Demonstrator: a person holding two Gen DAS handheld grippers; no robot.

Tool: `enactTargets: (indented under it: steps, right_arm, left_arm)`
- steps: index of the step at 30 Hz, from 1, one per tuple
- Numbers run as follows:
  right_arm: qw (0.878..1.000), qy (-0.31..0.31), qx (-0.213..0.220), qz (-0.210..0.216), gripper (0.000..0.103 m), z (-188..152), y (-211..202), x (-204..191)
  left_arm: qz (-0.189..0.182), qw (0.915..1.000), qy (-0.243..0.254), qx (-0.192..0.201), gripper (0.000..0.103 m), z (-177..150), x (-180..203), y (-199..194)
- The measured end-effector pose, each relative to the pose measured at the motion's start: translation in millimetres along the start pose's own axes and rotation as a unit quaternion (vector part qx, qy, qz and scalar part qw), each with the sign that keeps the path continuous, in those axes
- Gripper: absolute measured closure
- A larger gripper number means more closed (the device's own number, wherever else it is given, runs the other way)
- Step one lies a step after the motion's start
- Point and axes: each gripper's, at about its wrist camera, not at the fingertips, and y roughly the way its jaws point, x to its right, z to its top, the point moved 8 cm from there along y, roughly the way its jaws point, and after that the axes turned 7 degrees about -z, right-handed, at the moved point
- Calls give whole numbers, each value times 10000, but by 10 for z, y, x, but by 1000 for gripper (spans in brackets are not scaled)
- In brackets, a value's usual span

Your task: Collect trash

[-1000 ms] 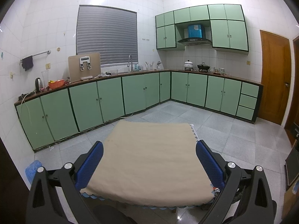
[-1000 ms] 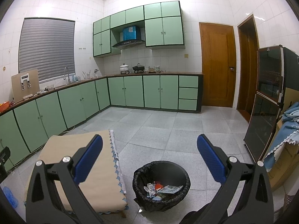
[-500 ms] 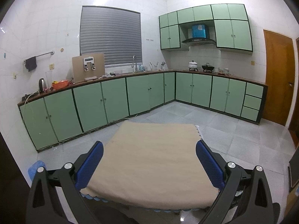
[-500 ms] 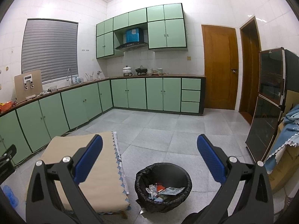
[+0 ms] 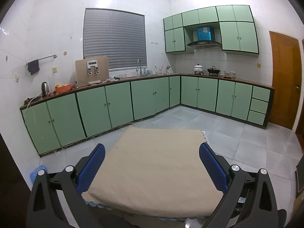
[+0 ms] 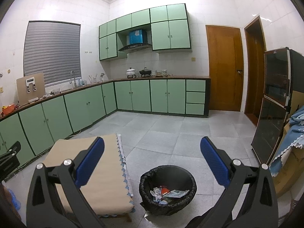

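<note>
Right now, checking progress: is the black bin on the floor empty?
No, the black bin already holds crumpled wrappers and paper scraps at its bottom.

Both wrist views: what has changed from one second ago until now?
Both cameras rose or tilted up a little, so the table and bin sit lower in view. Nothing was taken or let go: the left gripper and right gripper stay open and empty. The table top is still bare, and the trash still lies in the bin.
</note>
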Motion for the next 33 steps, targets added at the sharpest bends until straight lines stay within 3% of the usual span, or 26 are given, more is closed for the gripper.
enactTargets:
  steps: [33]
  right_arm:
    - [10000, -39, -61, -56, 5, -110, 125, -23]
  left_arm:
    - [-95, 10000, 20, -6, 6, 29, -69, -76]
